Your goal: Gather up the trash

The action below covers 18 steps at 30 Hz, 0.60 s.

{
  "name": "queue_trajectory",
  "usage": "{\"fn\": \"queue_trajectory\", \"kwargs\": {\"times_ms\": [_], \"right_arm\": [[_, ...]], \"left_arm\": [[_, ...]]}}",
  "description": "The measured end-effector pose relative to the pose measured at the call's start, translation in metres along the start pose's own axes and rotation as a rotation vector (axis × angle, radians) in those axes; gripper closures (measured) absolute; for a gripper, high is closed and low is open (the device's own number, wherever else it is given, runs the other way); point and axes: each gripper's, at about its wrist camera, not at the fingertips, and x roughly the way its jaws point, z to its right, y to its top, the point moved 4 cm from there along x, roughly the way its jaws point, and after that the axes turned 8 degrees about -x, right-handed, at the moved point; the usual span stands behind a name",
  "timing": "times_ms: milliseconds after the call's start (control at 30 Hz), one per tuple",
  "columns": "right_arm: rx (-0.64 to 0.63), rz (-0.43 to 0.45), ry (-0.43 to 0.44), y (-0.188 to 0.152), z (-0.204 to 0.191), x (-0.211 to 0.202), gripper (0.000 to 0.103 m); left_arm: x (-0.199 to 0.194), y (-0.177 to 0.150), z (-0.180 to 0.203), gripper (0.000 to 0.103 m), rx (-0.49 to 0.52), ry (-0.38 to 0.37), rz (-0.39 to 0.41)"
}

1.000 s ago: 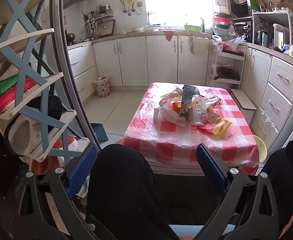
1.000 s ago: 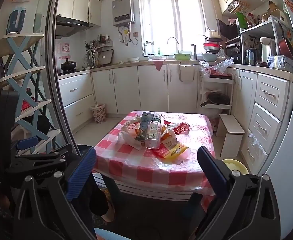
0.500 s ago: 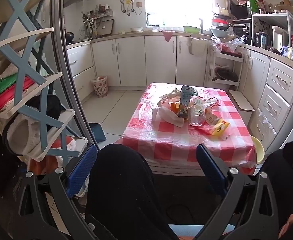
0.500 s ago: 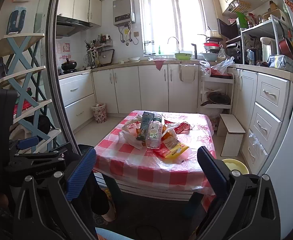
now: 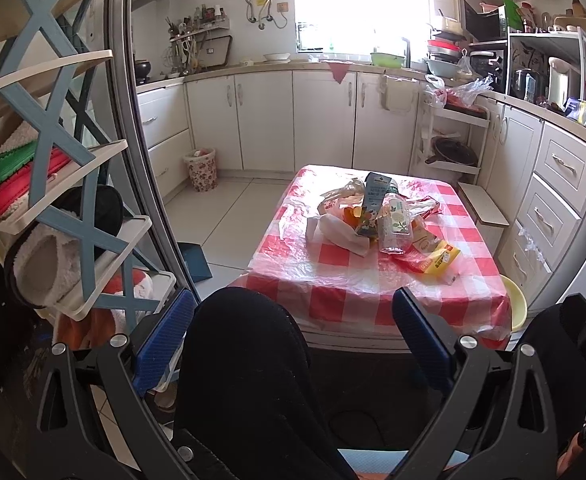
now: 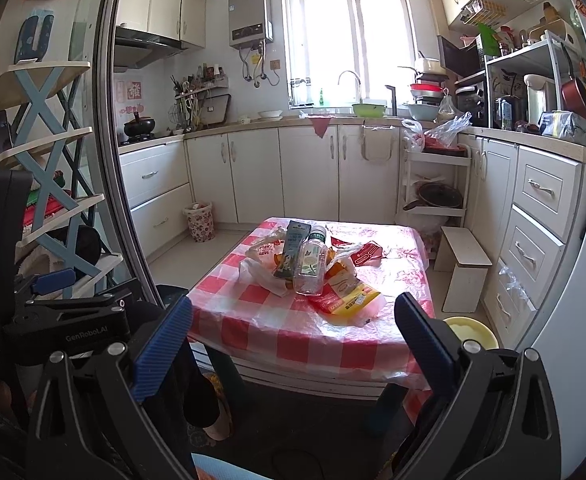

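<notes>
A pile of trash lies on a low table with a red-checked cloth [image 5: 345, 276] [image 6: 277, 332]. In it are a clear plastic bottle [image 5: 392, 224] [image 6: 311, 266], a blue carton [image 5: 373, 208] [image 6: 291, 248], a white plastic bag [image 5: 333, 230] [image 6: 259, 272], and a red-and-yellow wrapper [image 5: 433, 258] [image 6: 347, 298]. My left gripper [image 5: 291, 340] is open, well short of the table, with a person's dark-clad knee [image 5: 245, 360] between its fingers. My right gripper [image 6: 293, 344] is open and empty, also short of the table.
A floral waste bin [image 5: 201, 169] [image 6: 199, 222] stands by the far-left cabinets. A shoe rack [image 5: 53, 160] and a door frame are at the left. A white stool [image 6: 463, 272], a yellow basin [image 6: 473, 332] and drawers stand to the right of the table.
Both views have shifted slightly; the table and trash pile sit a little farther away and more centred. Both grippers stay open and empty.
</notes>
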Motion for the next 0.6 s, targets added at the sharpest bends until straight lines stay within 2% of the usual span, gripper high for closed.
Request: {"fn": "queue_trajectory", "kwargs": {"times_ms": [600], "right_arm": [[0.003,0.002,-0.002,-0.0038,-0.0009,-0.0012,0.006]], "left_arm": [[-0.0052,-0.0016,-0.0020,0.008,-0.007,0.001,0.006]]}}
